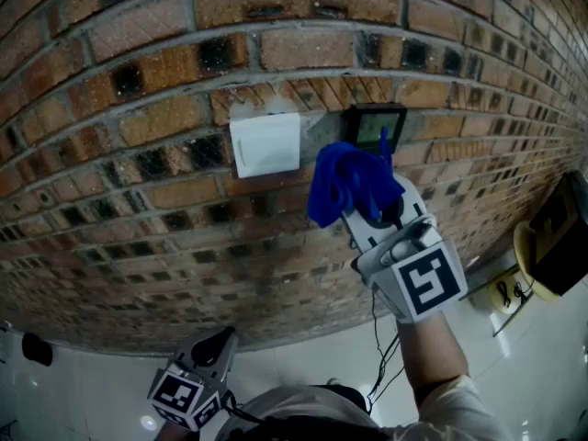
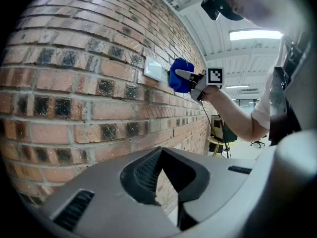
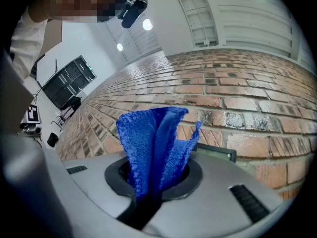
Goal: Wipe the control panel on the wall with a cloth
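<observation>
Most of the control panel is buried behind the cloth bunched in my right gripper. In the right gripper view I only get a thin strip of its frame poking out just past the jaws. The screen's too dark to read. The cloth's lower end disappears down between those jaws. My left gripper is chopped off by the head view's bottom edge. There's a yellow thing well off to the right of my right jaws, cut by the edge, and I can't tell what it is.
</observation>
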